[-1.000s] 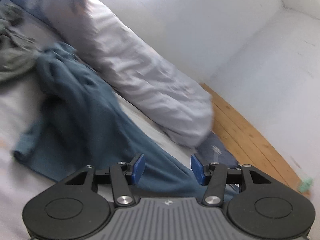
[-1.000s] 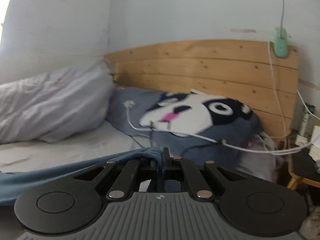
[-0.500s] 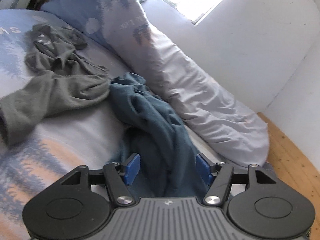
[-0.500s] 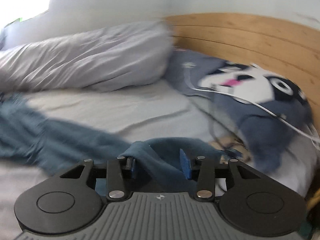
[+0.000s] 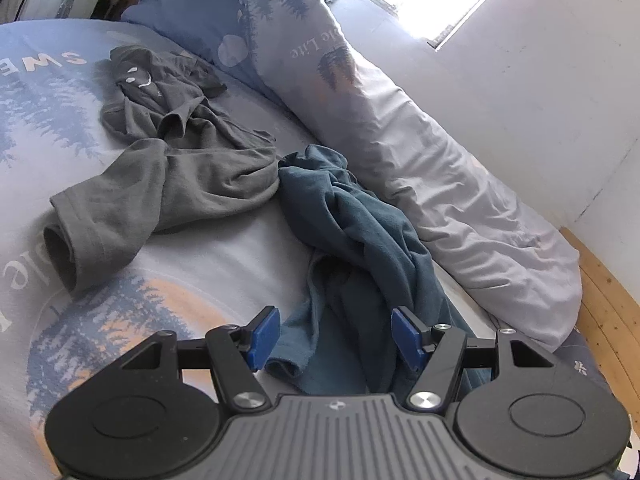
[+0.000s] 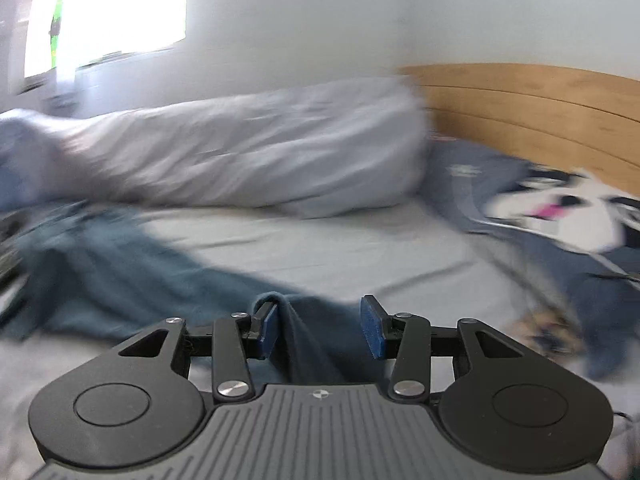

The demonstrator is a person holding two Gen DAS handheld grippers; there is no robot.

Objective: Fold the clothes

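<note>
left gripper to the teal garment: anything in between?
Nothing visible. The left gripper is open with the crumpled teal garment lying directly between and ahead of its fingers. The grey shirt lies off to the side, clear of the path.

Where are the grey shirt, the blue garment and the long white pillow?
grey shirt [image 5: 192,184]: left wrist view, on its crumpled body.
blue garment [image 5: 360,240]: left wrist view, on its bunched middle.
long white pillow [image 5: 460,184]: left wrist view, on its wrinkled side.

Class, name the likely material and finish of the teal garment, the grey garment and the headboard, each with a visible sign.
Teal garment: probably matte cotton knit; soft, limp folds.
Grey garment: likely matte jersey; hemmed sleeve, fine creases.
Headboard: apparently light, smooth-finished wood; plank seams.
</note>
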